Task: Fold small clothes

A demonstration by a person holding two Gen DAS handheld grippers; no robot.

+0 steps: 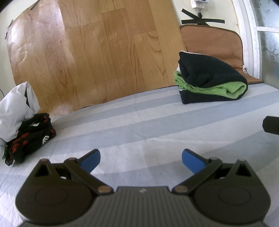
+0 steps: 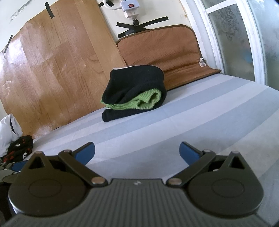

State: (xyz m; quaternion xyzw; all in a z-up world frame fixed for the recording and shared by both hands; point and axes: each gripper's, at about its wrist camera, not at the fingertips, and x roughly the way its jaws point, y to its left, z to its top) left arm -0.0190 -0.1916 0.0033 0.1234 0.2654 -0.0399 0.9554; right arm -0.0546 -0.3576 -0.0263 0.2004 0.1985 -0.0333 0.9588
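Note:
A folded black and green knit garment (image 1: 209, 78) lies on the striped sheet (image 1: 139, 122) at the back right; in the right wrist view it (image 2: 134, 94) sits ahead of centre. A crumpled black, red and white garment (image 1: 29, 138) lies at the left edge next to a white cloth (image 1: 15, 111); it also shows in the right wrist view (image 2: 19, 146). My left gripper (image 1: 140, 161) is open and empty above the sheet. My right gripper (image 2: 136, 153) is open and empty above the sheet. Part of the right gripper (image 1: 272, 124) shows at the left view's right edge.
A wood-pattern board (image 1: 95, 48) leans against the wall behind the bed. A brown padded mat (image 2: 160, 50) stands behind the folded garment. A window frame (image 2: 252, 43) is on the right. A power strip (image 2: 129, 7) is taped to the wall.

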